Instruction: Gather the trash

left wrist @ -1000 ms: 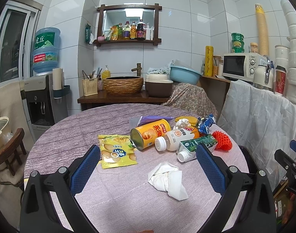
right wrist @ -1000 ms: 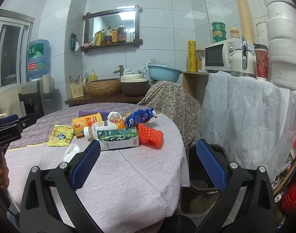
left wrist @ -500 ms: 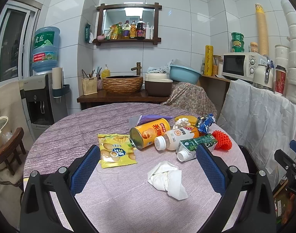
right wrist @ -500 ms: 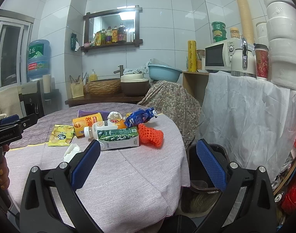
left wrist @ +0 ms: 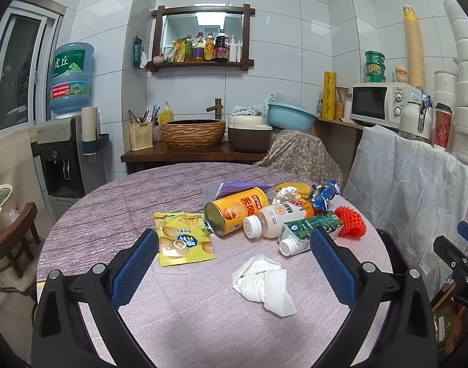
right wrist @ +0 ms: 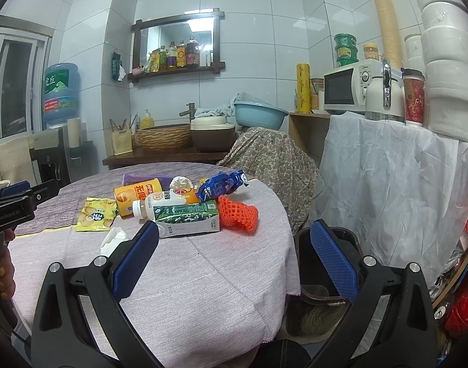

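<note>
The trash lies clustered on the counter [left wrist: 117, 214]: tissue [left wrist: 264, 279] nearest, carton [left wrist: 310, 228] and bottle [left wrist: 276, 216] behind. I hold both sets of jaws spread and empty, ready; the bin [right wrist: 325, 263] waits beside the counter edge.

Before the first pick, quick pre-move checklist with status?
1. Left claw open, empty: ok.
2. Right claw open, empty: ok.
3. Crumpled tissue lies apart from the pile, between the left claw's fingers in view: ok.
4. Trash bin beside the table, on the right claw's side: ok.
5. Room left in bin: cannot tell.
6. Green carton touches bottle; lifting it may roll the bottle: not ok.
</note>
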### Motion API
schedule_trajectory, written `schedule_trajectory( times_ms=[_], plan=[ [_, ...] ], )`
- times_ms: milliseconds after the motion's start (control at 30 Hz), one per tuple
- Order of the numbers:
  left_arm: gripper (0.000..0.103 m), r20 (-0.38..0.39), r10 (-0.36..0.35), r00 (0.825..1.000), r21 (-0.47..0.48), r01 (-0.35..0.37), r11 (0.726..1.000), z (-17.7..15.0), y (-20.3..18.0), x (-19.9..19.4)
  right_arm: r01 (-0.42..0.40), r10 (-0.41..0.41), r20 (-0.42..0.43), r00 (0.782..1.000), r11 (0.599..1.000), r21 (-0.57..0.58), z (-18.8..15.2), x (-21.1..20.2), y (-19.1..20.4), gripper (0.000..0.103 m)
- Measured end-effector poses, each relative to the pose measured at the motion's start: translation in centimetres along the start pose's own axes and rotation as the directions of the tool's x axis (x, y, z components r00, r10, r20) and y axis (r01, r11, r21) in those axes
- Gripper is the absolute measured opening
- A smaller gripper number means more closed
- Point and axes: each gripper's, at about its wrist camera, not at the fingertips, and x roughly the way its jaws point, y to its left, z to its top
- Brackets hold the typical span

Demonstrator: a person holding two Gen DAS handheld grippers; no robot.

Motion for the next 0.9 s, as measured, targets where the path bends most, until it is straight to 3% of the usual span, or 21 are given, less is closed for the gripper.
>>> schedule_trajectory(
  times_ms=[900],
  plan=[
    [0.098,-0.021,-0.004,1.000,0.007,0.004,1.000,-0.12,-0.25,0.49,0.002,-0.002,-0.009,1.000,1.000,0.000,0.08,0.30,-0.10,0.098]
  ],
)
